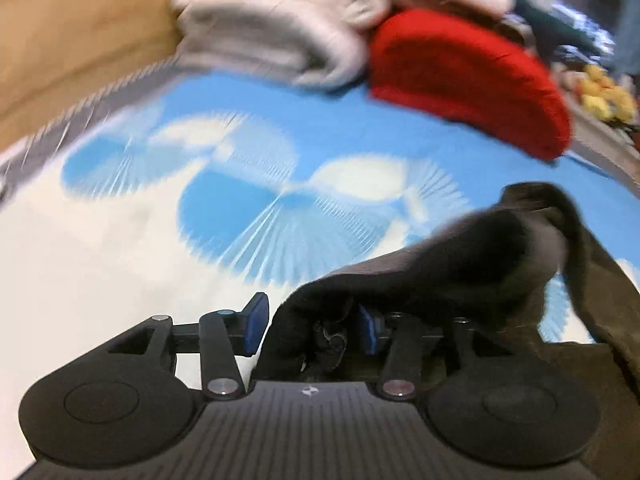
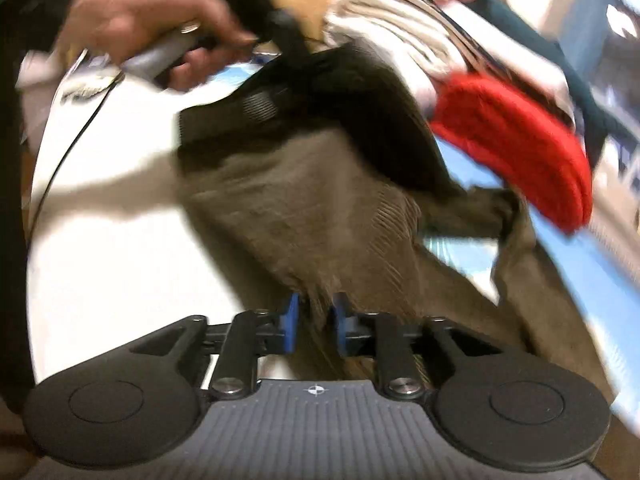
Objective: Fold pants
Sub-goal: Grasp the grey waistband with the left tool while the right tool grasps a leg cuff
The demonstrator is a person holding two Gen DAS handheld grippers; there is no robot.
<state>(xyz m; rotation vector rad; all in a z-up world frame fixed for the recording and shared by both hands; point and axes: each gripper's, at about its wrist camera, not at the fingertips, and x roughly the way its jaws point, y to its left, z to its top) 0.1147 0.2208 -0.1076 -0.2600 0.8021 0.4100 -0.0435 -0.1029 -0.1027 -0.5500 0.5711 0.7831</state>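
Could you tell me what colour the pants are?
The pants are brown, clearest in the right wrist view.

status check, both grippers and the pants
Left gripper and right gripper: brown pants between pads, grip unclear. Pants bunched on blue-white sheet. Red folded cloth close ahead.

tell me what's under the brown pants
The brown pants lie on a blue and white patterned sheet, which shows around them. Anything else beneath the cloth is covered.
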